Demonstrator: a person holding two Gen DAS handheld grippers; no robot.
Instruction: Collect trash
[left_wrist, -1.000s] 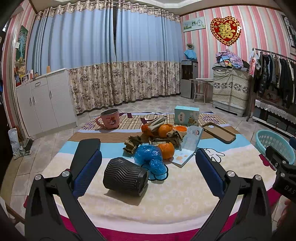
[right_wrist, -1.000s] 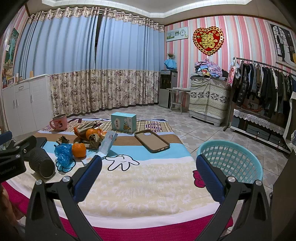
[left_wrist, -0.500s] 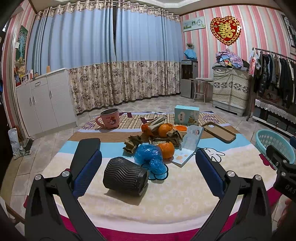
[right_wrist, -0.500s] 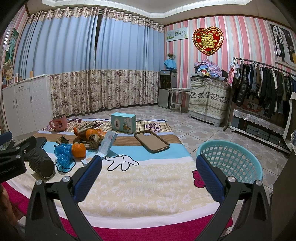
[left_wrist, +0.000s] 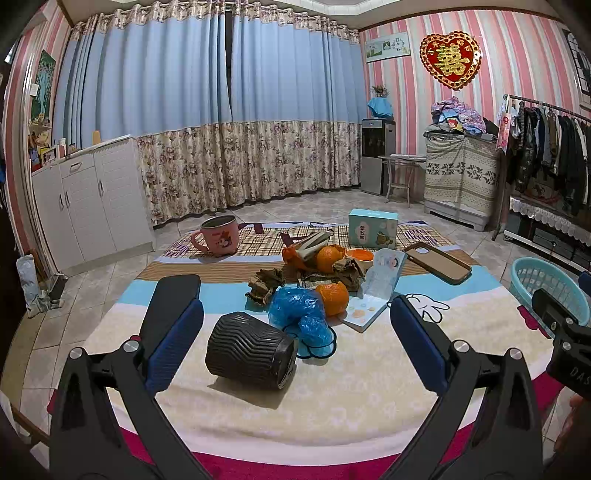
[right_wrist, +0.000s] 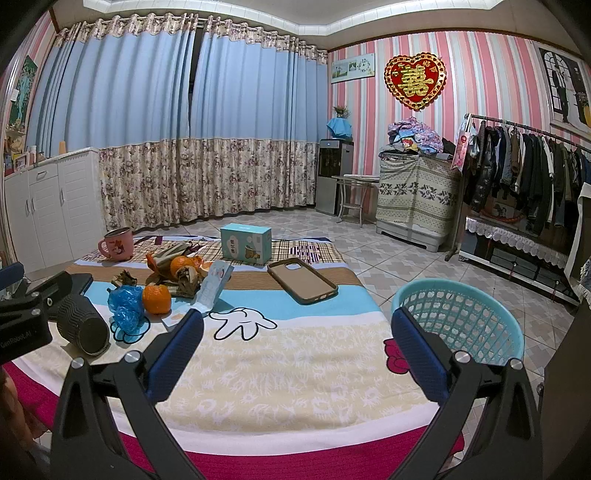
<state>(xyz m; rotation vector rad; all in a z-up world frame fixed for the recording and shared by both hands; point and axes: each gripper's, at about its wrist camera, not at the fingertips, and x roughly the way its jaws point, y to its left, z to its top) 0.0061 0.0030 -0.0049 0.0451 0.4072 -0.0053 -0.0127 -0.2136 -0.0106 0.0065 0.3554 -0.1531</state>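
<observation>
Trash is heaped mid-surface: a crumpled blue bag (left_wrist: 300, 314), orange peels (left_wrist: 295, 256) and brown paper scraps (left_wrist: 264, 285), mixed with two oranges (left_wrist: 333, 297). A black ribbed cup (left_wrist: 251, 350) is seen lying on its side just in front of the heap, framed between the widely spread fingers of the left gripper (left_wrist: 295, 332), which grips nothing. The right gripper (right_wrist: 297, 341) is likewise held wide and empty above the patterned cloth (right_wrist: 295, 369). A turquoise basket (right_wrist: 461, 321) is placed on the floor beside the surface's right edge.
</observation>
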